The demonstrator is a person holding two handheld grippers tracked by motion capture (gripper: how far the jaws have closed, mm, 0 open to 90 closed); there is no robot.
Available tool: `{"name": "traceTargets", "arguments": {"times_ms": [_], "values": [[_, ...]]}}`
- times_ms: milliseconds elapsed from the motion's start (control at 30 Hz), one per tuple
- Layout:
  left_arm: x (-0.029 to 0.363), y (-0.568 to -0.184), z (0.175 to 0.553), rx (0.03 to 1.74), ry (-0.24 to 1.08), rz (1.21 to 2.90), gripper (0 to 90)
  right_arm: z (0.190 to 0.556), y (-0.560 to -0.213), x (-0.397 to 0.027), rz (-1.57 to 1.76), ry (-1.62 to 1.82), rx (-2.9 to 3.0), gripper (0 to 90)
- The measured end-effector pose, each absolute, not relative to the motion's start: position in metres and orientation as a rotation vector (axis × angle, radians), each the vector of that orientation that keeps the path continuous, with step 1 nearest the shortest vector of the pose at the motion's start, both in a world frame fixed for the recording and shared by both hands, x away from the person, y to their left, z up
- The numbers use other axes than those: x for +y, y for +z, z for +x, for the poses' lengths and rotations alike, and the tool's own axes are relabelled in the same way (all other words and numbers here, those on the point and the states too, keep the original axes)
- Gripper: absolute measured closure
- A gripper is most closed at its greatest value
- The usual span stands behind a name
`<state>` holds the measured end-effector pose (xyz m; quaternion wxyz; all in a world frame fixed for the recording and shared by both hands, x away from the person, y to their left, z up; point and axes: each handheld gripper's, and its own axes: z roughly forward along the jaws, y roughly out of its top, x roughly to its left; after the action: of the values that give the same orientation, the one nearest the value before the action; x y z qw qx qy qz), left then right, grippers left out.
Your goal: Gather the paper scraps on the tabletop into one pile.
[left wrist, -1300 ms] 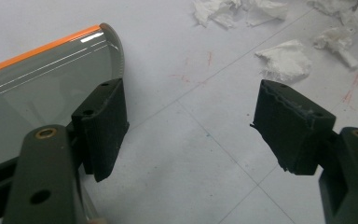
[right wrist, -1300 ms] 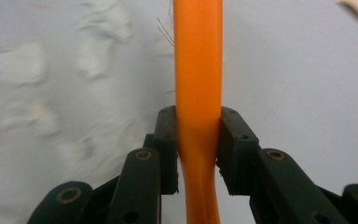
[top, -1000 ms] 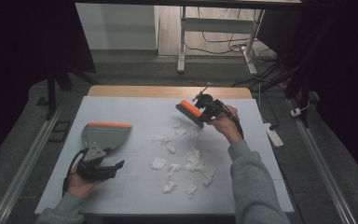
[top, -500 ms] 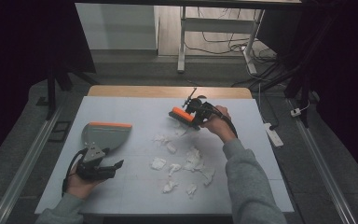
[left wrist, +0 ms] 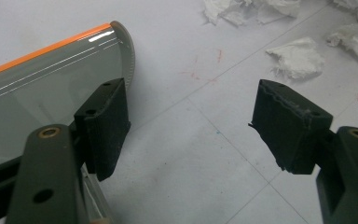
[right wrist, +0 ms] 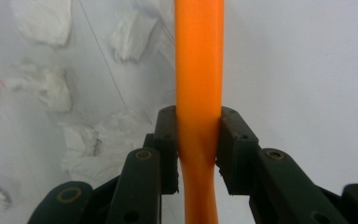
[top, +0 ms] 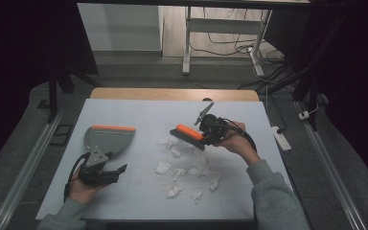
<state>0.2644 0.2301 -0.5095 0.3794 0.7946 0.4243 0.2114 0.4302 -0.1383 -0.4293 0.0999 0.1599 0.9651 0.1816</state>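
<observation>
An orange-backed brush [top: 188, 135] hangs low over the white table sheet [top: 139, 112], its bristles at the far edge of several crumpled paper scraps [top: 191, 165]. My right gripper [top: 210, 132] is shut on its orange handle [right wrist: 199, 56], with scraps [right wrist: 42, 88] lying to the left below it. A grey dustpan [top: 109, 139] with an orange lip lies flat at the left. My left gripper [top: 117, 171] rests just in front of it, open. Between its jaws [left wrist: 191, 107] is bare table, the dustpan [left wrist: 42, 88] is beside the left jaw and a scrap [left wrist: 298, 56] lies ahead.
A white power strip [top: 280, 136] lies off the table's right edge. A wooden strip [top: 172, 93] borders the far edge of the table. Behind it stand a desk frame [top: 188, 38] and loose cables on the floor.
My right gripper has carried the brush left and nearer, from the far right of the sheet down to the far edge of the paper scraps. The left gripper and dustpan stayed put.
</observation>
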Motion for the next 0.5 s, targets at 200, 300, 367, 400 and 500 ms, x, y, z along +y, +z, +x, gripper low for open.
{"name": "traceTargets", "arguments": {"times_ms": [200,300,367,400,500], "values": [[0.232,-0.509,0.264,1.093,0.538,2.021,28.0,0.432,-0.415,-0.156,0.585,0.683,2.764,71.0],[0.231,-0.509,0.265,1.093,0.537,2.022,28.1,0.437,-0.412,-0.159,0.642,0.717,2.722,71.0],[0.231,-0.510,0.265,1.094,0.536,2.025,28.1,0.441,-0.412,-0.160,0.670,0.738,2.705,70.9],[0.231,-0.510,0.265,1.094,0.535,2.025,28.2,0.444,-0.412,-0.158,0.680,0.736,2.693,71.0],[0.232,-0.510,0.265,1.096,0.534,2.024,28.2,0.453,-0.416,-0.152,0.697,0.708,2.665,71.0]]}}
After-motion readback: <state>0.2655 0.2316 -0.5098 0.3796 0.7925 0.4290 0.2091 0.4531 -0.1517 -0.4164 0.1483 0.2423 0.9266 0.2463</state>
